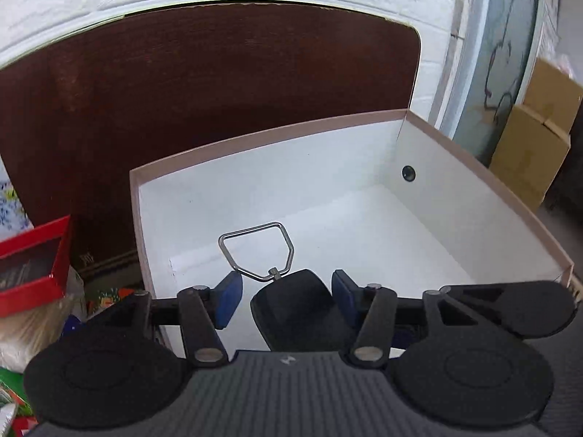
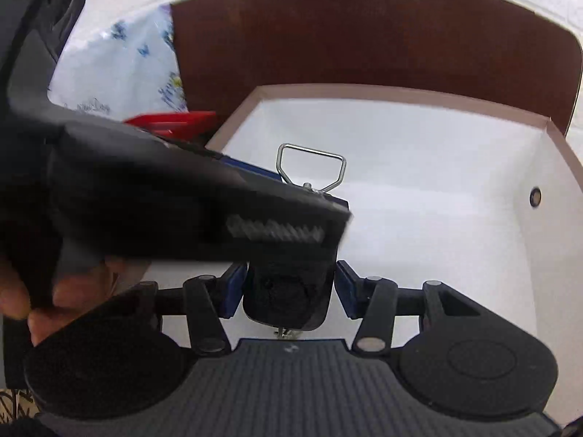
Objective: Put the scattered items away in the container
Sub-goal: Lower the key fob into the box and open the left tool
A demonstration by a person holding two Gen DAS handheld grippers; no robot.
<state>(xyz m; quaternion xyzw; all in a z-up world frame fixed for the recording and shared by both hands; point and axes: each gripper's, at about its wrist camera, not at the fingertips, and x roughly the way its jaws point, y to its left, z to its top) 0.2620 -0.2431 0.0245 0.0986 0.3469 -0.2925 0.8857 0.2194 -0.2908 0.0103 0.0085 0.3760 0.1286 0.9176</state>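
Note:
A black object with a metal wire loop (image 1: 257, 251) sits between the blue pads (image 1: 229, 300) of my left gripper (image 1: 288, 300), over the white inside of the open box (image 1: 473, 225). The pads stand apart from the black body (image 1: 295, 309). In the right wrist view the left gripper's body (image 2: 182, 211) crosses the frame over the box (image 2: 437, 189), with the wire loop (image 2: 311, 167) beyond it. My right gripper (image 2: 289, 291) has its pads (image 2: 233, 289) on both sides of a black part (image 2: 288, 291), with small gaps.
A brown board (image 1: 218, 83) stands behind the box against a white wall. A red box (image 1: 32, 262), packets and a floral bag (image 2: 120, 65) lie left of the box. Cardboard cartons (image 1: 535, 138) stand at the right.

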